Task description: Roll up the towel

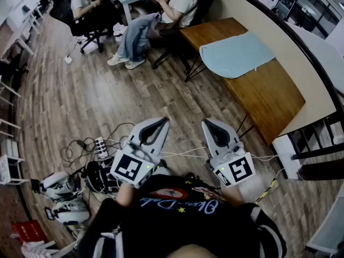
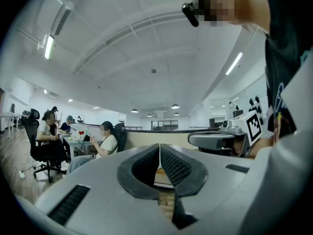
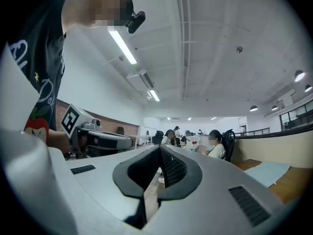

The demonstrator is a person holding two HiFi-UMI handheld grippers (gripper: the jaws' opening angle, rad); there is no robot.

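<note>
Head view: a light blue towel (image 1: 236, 54) is seen spread flat and unrolled on the far half of a wooden table (image 1: 269, 98), and the near half of the table is left bare. The table is set against a curved low wall (image 1: 252, 15). The left gripper (image 1: 162, 122) and the right gripper (image 1: 207, 123) are held side by side, well short of the table's near end, over a plank floor (image 1: 70, 101). The right one is the closer to the table. Only a stretch of that floor and the table's thin dark legs (image 1: 244, 125) are found between the grippers and the towel. Past the table's far end two seated persons (image 1: 161, 20) are seen, with a black office chair (image 1: 177, 52) just beside the far corner. On the side of the grippers away from the table, a white power strip (image 1: 101, 147) and loose cables (image 1: 75, 152) are spread on the floor. A white box (image 1: 287, 155) is stood by the table's near end. In the left gripper view the jaws of the left gripper (image 2: 159, 147) are pressed together with nothing between them. In the right gripper view the right gripper (image 3: 160, 149) is likewise closed and empty, and the towel (image 3: 268, 172) is seen lying on the table (image 3: 293, 185) off to one side.
</note>
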